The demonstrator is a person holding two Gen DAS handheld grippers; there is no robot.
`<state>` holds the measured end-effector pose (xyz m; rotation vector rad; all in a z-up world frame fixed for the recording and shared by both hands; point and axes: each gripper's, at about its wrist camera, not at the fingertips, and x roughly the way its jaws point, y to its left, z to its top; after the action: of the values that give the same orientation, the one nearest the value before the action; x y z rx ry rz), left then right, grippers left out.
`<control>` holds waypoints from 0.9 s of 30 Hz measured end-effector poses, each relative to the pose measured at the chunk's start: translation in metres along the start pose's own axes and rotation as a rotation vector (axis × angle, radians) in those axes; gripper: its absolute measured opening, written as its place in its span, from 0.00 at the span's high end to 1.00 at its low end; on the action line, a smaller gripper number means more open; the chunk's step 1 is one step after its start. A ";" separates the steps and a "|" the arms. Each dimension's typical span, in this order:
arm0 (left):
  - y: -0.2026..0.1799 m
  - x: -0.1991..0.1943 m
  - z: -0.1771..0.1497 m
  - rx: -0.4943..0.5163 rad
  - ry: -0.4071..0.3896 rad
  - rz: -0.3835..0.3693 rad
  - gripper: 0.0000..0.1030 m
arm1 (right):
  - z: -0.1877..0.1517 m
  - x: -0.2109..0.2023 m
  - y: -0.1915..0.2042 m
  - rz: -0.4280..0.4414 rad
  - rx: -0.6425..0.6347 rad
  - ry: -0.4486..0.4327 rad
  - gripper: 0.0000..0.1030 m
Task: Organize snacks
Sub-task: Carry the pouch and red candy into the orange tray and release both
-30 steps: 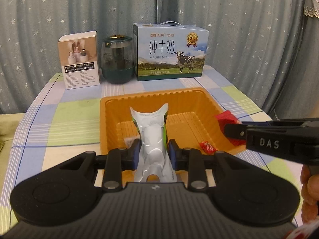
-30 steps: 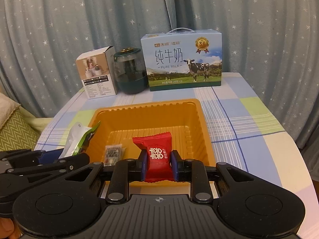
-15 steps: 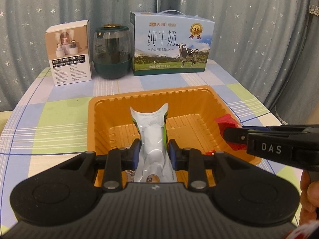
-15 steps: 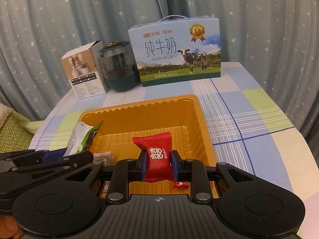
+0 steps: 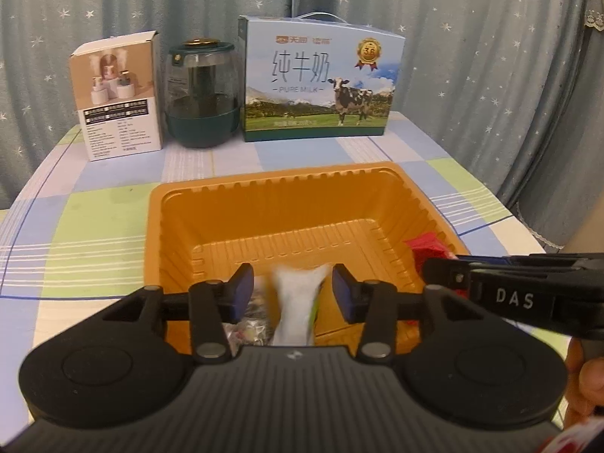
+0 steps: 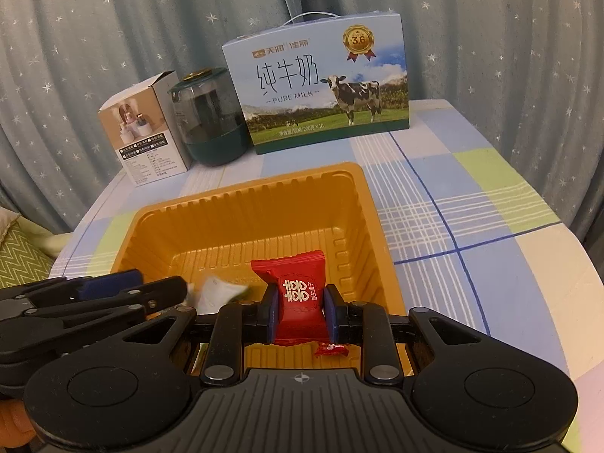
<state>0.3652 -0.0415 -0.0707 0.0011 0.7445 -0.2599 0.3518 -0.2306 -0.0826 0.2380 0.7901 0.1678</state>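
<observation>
An orange tray [image 5: 287, 188] sits mid-table; it also shows in the right wrist view [image 6: 245, 204]. My left gripper [image 5: 292, 290] is open over the tray's near side. A white and green snack pouch [image 5: 298, 302], blurred, is loose between its fingers, over the tray. It also shows in the right wrist view [image 6: 217, 290]. My right gripper [image 6: 300, 311] is shut on a red snack packet [image 6: 298, 294] above the tray's near right part. This packet shows at the tray's right wall in the left wrist view [image 5: 426, 249]. A small red candy [image 6: 331, 349] lies in the tray.
At the back of the table stand a milk carton box [image 5: 321, 79], a dark green jar [image 5: 202, 94] and a small white box [image 5: 117, 94]. A wrapped snack [image 5: 249, 328] lies in the tray's near left. Curtains hang behind. The checked tablecloth [image 6: 472, 196] covers the table.
My left gripper has opened and let go of the white and green pouch, which is dropping into the tray. Both grippers have moved forward over the tray. The right gripper still holds the red packet.
</observation>
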 end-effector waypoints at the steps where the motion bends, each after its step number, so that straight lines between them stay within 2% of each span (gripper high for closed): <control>1: 0.002 -0.002 -0.001 -0.003 -0.002 0.007 0.59 | 0.000 0.000 0.000 0.002 0.001 0.000 0.76; 12: 0.025 -0.022 -0.008 -0.028 -0.022 0.055 0.52 | 0.006 -0.002 0.015 0.038 0.004 -0.008 0.76; 16: 0.028 -0.025 -0.012 -0.032 -0.021 0.059 0.48 | 0.007 -0.001 0.017 0.078 0.019 -0.023 0.75; 17: 0.029 -0.026 -0.014 -0.034 -0.021 0.060 0.46 | 0.008 -0.001 0.016 0.088 0.028 -0.024 0.73; 19: 0.030 -0.028 -0.017 -0.033 -0.020 0.063 0.45 | 0.008 -0.004 0.016 0.085 0.033 -0.036 0.53; 20: 0.030 -0.030 -0.019 -0.032 -0.020 0.065 0.43 | 0.008 -0.007 0.015 0.082 0.037 -0.043 0.50; 27: 0.031 -0.054 -0.031 -0.057 -0.034 0.076 0.30 | 0.001 -0.030 0.014 0.056 0.028 -0.045 0.49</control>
<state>0.3137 0.0045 -0.0607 -0.0284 0.7166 -0.1657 0.3304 -0.2246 -0.0577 0.2899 0.7415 0.2032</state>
